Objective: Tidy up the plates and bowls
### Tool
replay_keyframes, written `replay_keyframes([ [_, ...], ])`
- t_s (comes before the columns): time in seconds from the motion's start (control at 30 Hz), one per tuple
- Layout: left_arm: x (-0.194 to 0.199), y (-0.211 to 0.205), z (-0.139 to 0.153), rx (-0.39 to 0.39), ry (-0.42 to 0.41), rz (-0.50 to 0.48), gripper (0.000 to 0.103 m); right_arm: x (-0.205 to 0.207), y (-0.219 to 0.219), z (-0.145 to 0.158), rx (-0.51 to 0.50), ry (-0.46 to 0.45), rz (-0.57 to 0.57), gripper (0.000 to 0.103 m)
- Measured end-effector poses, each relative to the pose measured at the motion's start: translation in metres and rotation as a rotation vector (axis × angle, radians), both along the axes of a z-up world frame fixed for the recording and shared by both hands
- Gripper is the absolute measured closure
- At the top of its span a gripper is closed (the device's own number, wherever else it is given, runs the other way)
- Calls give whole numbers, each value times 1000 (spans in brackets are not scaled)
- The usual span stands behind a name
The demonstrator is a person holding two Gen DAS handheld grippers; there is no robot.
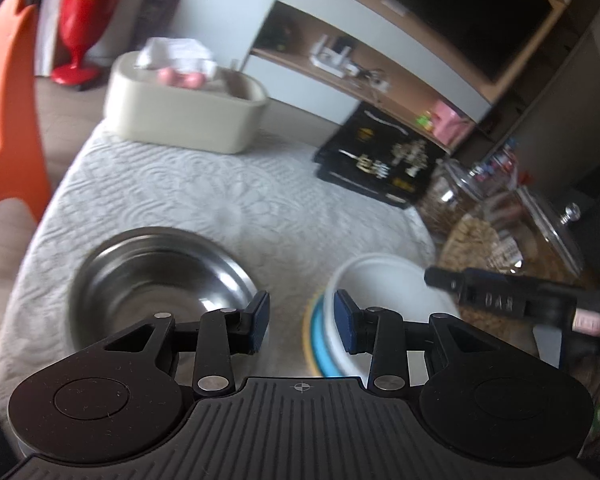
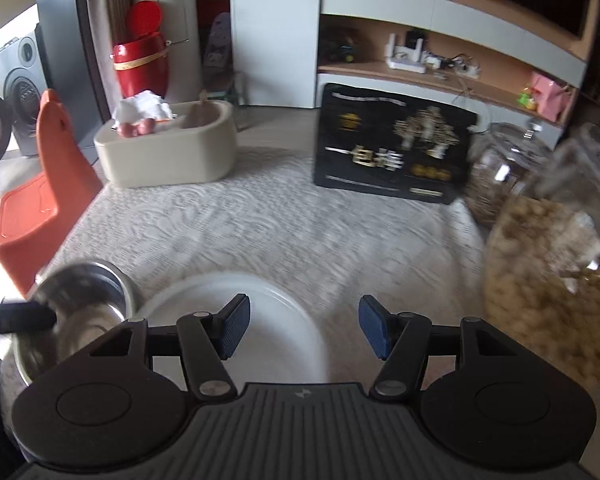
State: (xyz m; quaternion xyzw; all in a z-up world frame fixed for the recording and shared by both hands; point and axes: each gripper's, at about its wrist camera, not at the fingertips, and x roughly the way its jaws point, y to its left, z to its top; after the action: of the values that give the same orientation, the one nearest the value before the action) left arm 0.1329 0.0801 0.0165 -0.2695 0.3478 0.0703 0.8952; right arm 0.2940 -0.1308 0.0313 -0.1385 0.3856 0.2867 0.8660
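A steel bowl [image 1: 160,280] [image 2: 80,308] sits on the white patterned tablecloth [image 1: 204,192]. To its right a white bowl [image 1: 380,292] [image 2: 260,320] rests on a blue plate [image 1: 320,334] with a yellowish rim under it. My left gripper [image 1: 302,320] hovers above the gap between the steel bowl and that stack, open, with nothing between its blue pads. My right gripper [image 2: 304,328] is open and empty above the white bowl's right edge. A black finger [image 1: 492,300] of the right gripper shows beyond the white bowl, and a left gripper finger [image 2: 16,316] reaches over the steel bowl.
A beige tissue box [image 1: 188,108] [image 2: 168,152] stands at the far left of the table and a black printed box [image 1: 380,160] [image 2: 392,144] at the far right. Glass jars of snacks [image 2: 548,264] crowd the right side. An orange chair [image 2: 40,184] is beside the table's left edge.
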Motion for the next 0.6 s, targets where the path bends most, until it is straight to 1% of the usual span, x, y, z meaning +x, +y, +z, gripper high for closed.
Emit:
replay_keyframes([
  [0.1, 15, -14, -2, 3, 4, -44, 64, -2, -17, -7, -10, -2, -1, 42],
  [0.17, 22, -23, -5, 18, 19, -52, 64, 0, -23, -17, -8, 42, 9, 42],
  [0.33, 40, -34, -26, 87, 114, -43, 64, 6, -25, -48, -17, 120, 20, 43],
  [0.4, 44, -34, -35, 80, 140, -47, 63, 9, -25, -61, -27, 152, 13, 44],
  [0.43, 45, -33, -38, 69, 147, -51, 61, 11, -25, -66, -28, 168, 11, 44],
  [0.5, 47, -32, -42, 45, 151, -61, 61, 14, -27, -73, -26, 193, 4, 44],
  [0.6, 49, -35, -44, 51, 161, -72, 61, 17, -28, -78, -27, 199, -8, 44],
])
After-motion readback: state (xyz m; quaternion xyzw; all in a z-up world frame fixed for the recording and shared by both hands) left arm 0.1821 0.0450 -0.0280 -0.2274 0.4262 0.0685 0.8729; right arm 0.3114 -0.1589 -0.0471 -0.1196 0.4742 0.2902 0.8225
